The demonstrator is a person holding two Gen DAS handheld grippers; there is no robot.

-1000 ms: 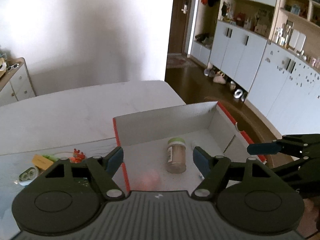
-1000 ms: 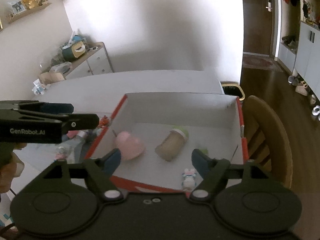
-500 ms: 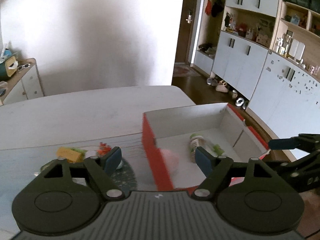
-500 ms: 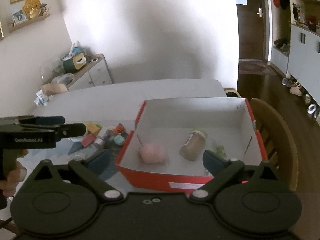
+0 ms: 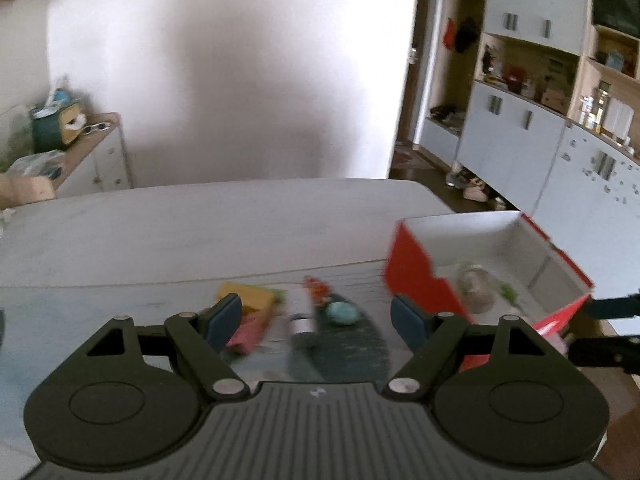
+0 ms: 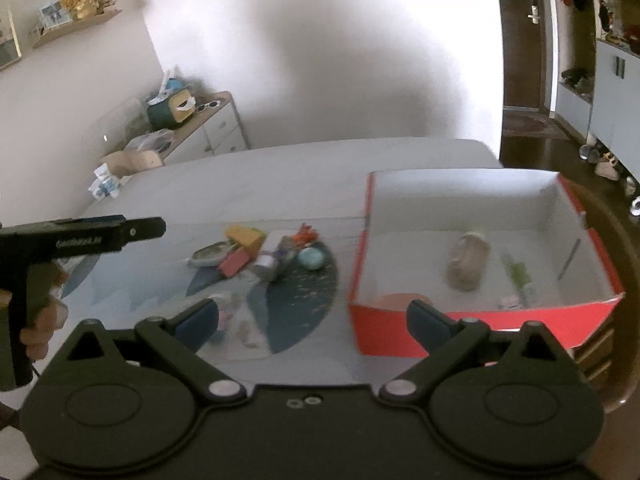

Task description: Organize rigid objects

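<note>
The right wrist view alone shows the whole red box [image 6: 472, 320] at the right of the tabletop [image 6: 280, 172], with a jar [image 6: 468, 260] lying inside, and the person's hand [image 6: 40, 320] gripping the left claw's handle at far left. The left wrist view shows the box only partly. Between box and hand lies a cluster of small things: a yellow block [image 6: 244, 238], a pink block [image 6: 234, 262], a teal ball [image 6: 312, 258]. The left claw [image 5: 318, 316] hangs open above them, empty. The right claw [image 6: 312, 316] is spread wide, holding nothing.

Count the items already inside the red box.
4, maybe more: jar lying mid-floor, green piece to its right, pink object and a small pale item by the near wall.
</note>
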